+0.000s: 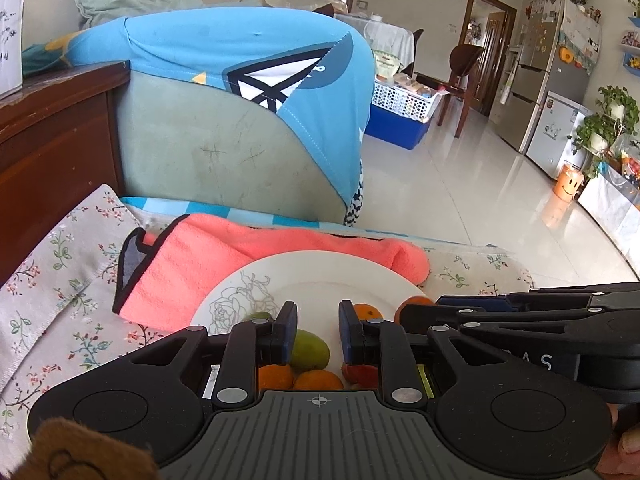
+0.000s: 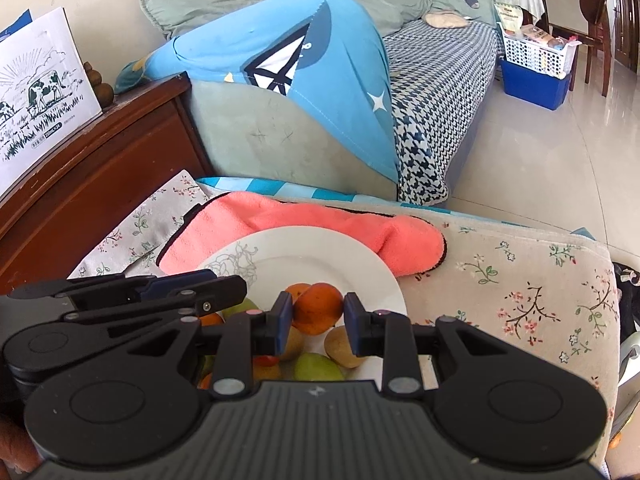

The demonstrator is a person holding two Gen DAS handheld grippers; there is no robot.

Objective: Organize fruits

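Note:
A white plate (image 1: 320, 276) with a flower print lies on a floral cloth and holds several fruits. In the left wrist view my left gripper (image 1: 318, 330) is open and empty above a green fruit (image 1: 310, 350), with oranges (image 1: 318, 380) under it. In the right wrist view the plate (image 2: 312, 252) shows again. My right gripper (image 2: 314, 318) has its pads on both sides of an orange (image 2: 318, 308), held just above the pile. A green fruit (image 2: 320, 366) and a brown fruit (image 2: 340, 346) lie below. The right gripper also shows at the left view's right edge (image 1: 520, 312).
A coral towel (image 1: 224, 256) lies behind the plate, partly under it. A green sofa with a blue cover (image 1: 256, 80) stands behind. A wooden cabinet (image 1: 52, 128) is at left. The table edge drops to the tiled floor (image 1: 460, 184) at right.

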